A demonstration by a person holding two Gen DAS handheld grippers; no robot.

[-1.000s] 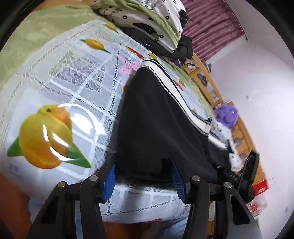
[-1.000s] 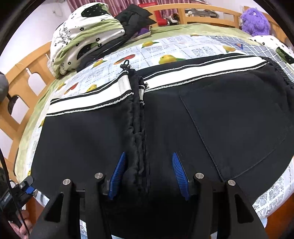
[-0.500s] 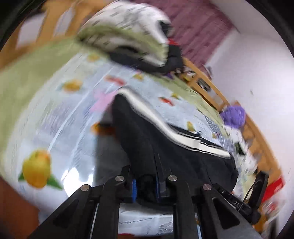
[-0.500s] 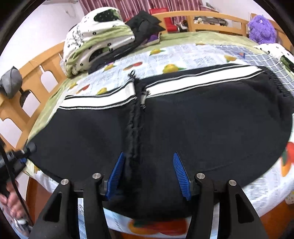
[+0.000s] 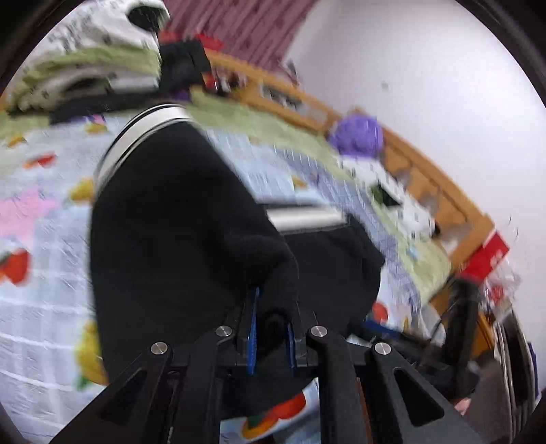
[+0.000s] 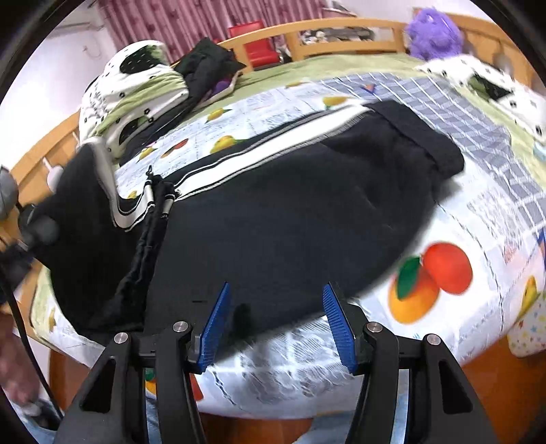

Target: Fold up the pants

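Black pants (image 6: 290, 218) with a white side stripe lie across the fruit-print bed sheet (image 6: 477, 239). My left gripper (image 5: 271, 328) is shut on the black fabric of the pants (image 5: 170, 222) and holds that end lifted off the bed; the raised part shows at the left of the right wrist view (image 6: 78, 191). My right gripper (image 6: 276, 307) is open at the near edge of the pants, its blue pads either side of the hem, gripping nothing.
Folded bedding and dark clothes (image 6: 153, 85) are piled at the head of the bed. A purple plush toy (image 6: 433, 30) sits by the wooden bed rail (image 6: 341, 30). The bed's front edge lies just under the right gripper.
My left gripper shut on the pants' end and lifted it, swinging it over toward the right. My right gripper pulled back toward the near hem and stayed open.
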